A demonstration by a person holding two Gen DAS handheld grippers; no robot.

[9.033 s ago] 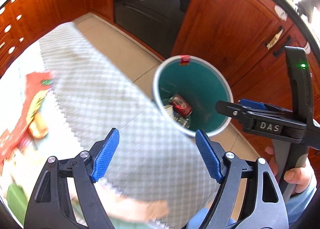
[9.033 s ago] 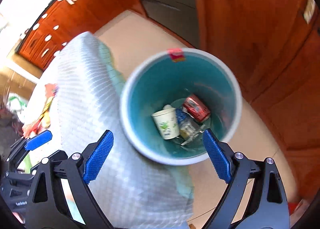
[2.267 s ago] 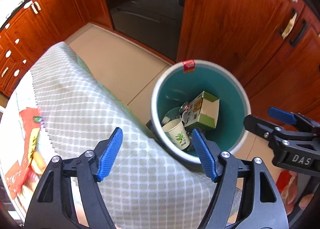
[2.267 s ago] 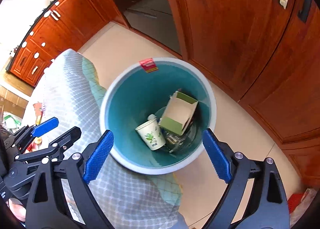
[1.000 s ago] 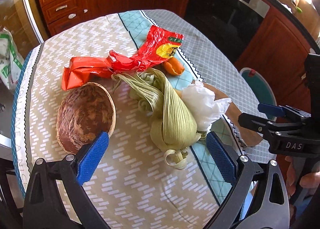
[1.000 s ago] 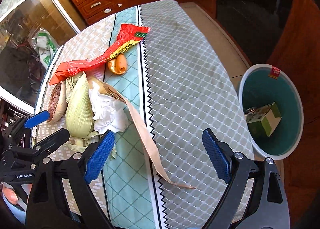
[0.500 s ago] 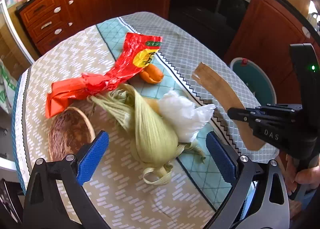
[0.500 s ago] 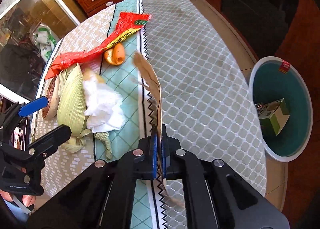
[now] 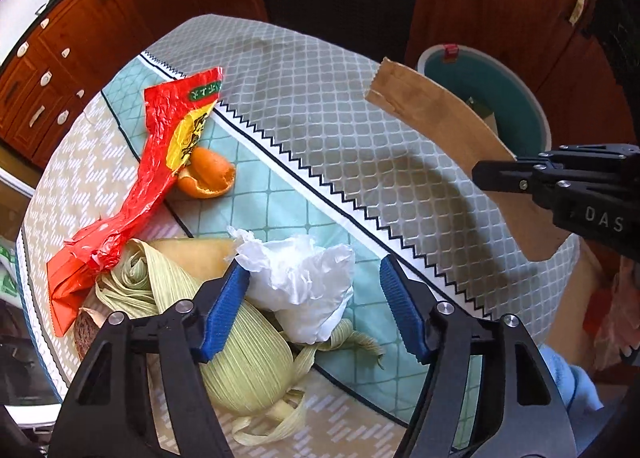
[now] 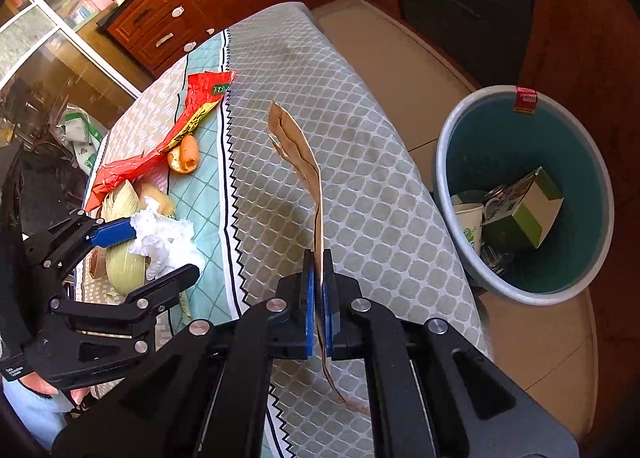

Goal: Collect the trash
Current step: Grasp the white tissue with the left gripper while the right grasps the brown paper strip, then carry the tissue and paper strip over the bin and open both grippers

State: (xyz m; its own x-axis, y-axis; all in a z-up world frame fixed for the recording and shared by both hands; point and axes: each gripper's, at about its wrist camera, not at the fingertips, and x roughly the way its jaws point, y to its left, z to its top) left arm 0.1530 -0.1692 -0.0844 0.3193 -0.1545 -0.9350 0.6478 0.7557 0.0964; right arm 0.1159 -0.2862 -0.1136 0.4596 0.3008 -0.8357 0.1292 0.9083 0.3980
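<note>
The right hand-held gripper [image 10: 319, 298] is clenched on a long brown paper strip [image 10: 304, 162], its blue pads pinching the strip edge-on so that the upper end arches up and away over the grey-checked part of the tablecloth [image 10: 352, 186] while the lower end hangs below the pads. From the left wrist view the same strip [image 9: 440, 126] curves above the worktop with its shadow on the cloth beneath, and the right hand-held gripper [image 9: 496, 174] grips it near the worktop's edge. The left hand-held gripper [image 9: 312, 310] is released, though its jaws have just been closing; a crumpled white tissue [image 9: 300, 282] sits between its blue pads, close against the left pad and clear of the right one. The tissue lies on a pale green corn husk [image 9: 248, 358] on the worktop, and the husk spreads under and beside the left pad. Farther off on the cloth lie an orange peel [image 9: 208, 176] and a red snack wrapper [image 9: 160, 162], which overlaps the peel's edge. A teal bin [image 10: 568, 290] stands on the floor just beside the worktop, to the right of the held strip, with a green and white carton [image 10: 528, 214] and a paper cup [image 10: 468, 224] inside.
</note>
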